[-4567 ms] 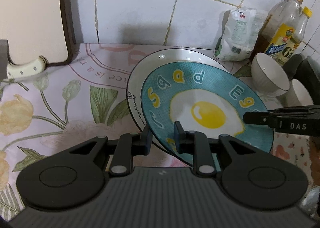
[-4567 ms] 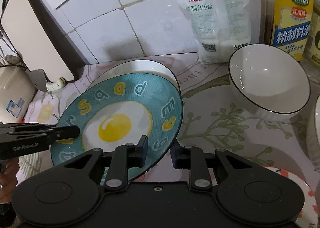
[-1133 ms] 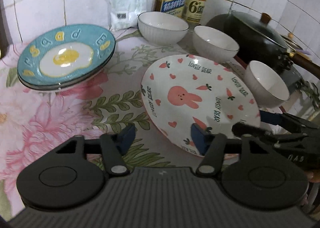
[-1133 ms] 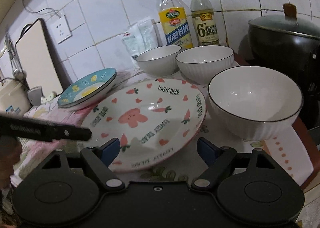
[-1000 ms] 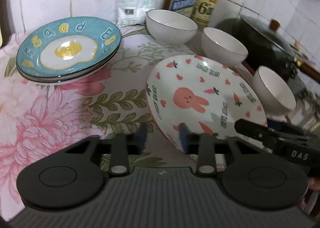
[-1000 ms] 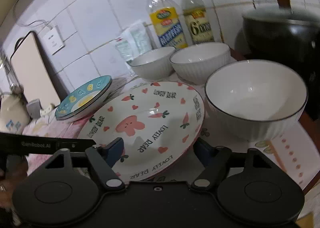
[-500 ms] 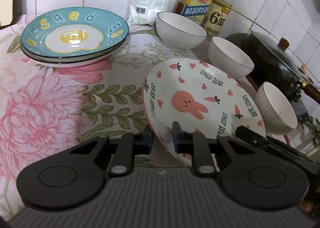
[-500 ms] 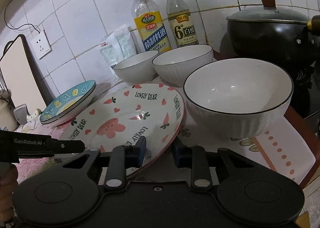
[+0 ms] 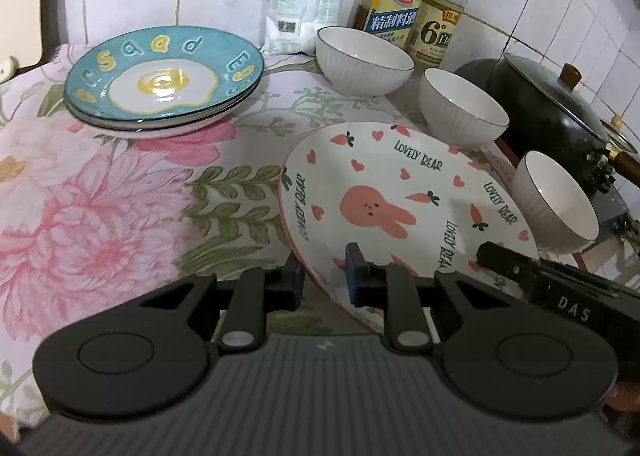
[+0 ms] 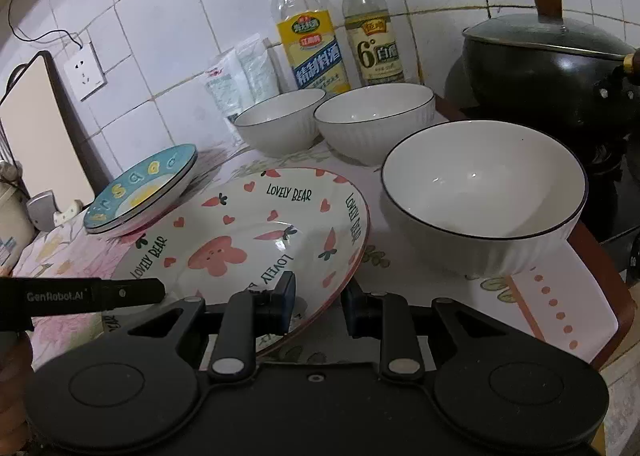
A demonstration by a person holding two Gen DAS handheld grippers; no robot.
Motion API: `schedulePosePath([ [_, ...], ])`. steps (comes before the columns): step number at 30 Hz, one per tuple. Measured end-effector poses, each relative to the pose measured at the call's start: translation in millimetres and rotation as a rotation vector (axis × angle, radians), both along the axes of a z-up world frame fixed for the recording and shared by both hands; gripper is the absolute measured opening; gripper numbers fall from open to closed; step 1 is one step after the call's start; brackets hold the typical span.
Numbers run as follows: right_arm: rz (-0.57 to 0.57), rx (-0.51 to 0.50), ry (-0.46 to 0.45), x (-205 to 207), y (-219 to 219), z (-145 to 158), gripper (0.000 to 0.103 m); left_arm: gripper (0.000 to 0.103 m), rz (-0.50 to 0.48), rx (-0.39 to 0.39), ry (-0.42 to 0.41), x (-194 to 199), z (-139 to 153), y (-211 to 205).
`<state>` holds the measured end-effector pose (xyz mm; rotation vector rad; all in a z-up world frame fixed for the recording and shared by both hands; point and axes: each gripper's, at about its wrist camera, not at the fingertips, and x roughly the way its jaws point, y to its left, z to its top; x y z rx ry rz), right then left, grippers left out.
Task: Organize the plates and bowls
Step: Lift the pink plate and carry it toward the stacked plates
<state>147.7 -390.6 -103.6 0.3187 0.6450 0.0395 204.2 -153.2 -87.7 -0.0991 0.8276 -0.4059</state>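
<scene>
A white rabbit plate point(image 9: 400, 191) with pink hearts and "LOVELY BEAR" lettering lies on the flowered cloth. My left gripper point(image 9: 324, 280) is shut on its near left rim. My right gripper point(image 10: 320, 302) is shut on its near right rim; the plate also shows in the right wrist view point(image 10: 248, 240). A blue fried-egg plate point(image 9: 164, 71) is stacked on a white plate at the back left. Three white ribbed bowls stand to the right: one far back point(image 9: 364, 57), one middle point(image 9: 460, 109), one nearest point(image 9: 554, 199).
Two bottles point(image 9: 396, 3) and a white bag point(image 9: 304, 3) stand against the tiled wall. A dark lidded pot point(image 9: 548, 103) sits on the stove at the right. A cutting board point(image 10: 40, 127) leans at the far left. The counter edge point(image 10: 600, 284) runs close on the right.
Both grippers left the blue plate on the white one, moved right to the rabbit plate, and closed from wide open onto its rim.
</scene>
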Motion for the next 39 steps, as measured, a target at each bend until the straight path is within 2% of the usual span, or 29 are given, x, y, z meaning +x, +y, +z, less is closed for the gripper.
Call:
schedulePosePath([
  [6,0.037,0.005,0.044,-3.2,8.8,13.4,0.030,0.019,-0.004,0.002,0.042,-7.9,11.0,14.0],
  [10,0.064,-0.006,0.031,-6.5,18.6,23.7,0.030,0.019,0.006,0.020,0.008,-18.8,25.5,24.5],
  [27,0.204,-0.049,-0.053,-23.1,63.9,91.0,0.030,0.019,0.038,-0.013,-0.066,-57.1,83.0,87.5],
  [39,0.313,-0.080,-0.105,11.1,97.7,137.7,0.030,0.019,0.070,-0.070,-0.070,-34.1,123.7,135.0],
])
